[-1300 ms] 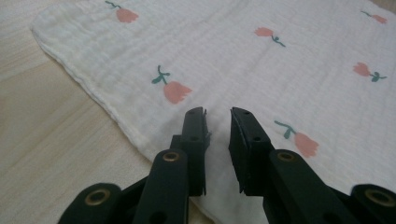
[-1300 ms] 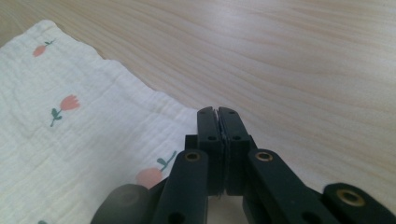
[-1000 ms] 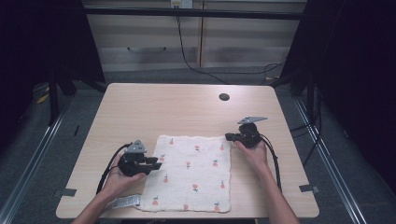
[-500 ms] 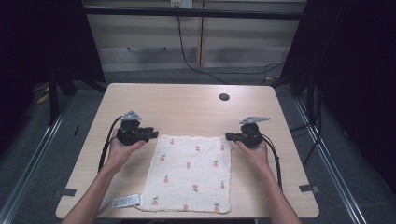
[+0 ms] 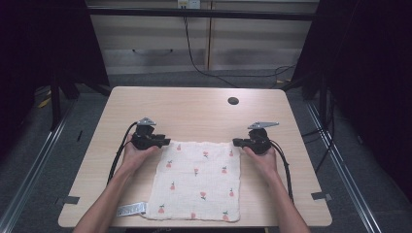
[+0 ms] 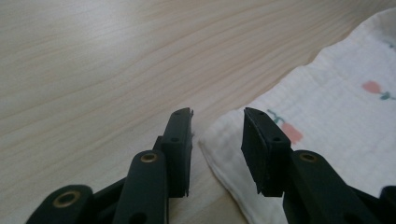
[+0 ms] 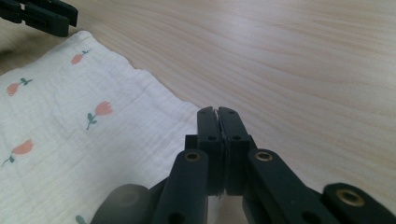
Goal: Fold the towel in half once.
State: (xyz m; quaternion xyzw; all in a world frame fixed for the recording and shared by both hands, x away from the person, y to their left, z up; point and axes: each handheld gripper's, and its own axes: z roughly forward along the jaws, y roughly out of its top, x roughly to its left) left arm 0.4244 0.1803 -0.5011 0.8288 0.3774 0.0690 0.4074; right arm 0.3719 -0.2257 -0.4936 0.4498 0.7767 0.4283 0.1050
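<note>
Left gripper view showed our left gripper (image 6: 217, 112) parted, opening around the cloth (image 6: 327, 121) corner; our right gripper (image 7: 218, 111) pinched its corner shut. We feared a shallow bite slipping.

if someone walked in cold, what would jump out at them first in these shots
The white cloth printed with small pink flowers, spread flat on the near half of the pale wooden table. Next, the two black grippers at its far corners: the right gripper has its jaws shut at the cloth's corner, while the left gripper has its jaws apart, just been opening, with the other far corner lying below the gap. A small dark hole sits farther back on the table.
</note>
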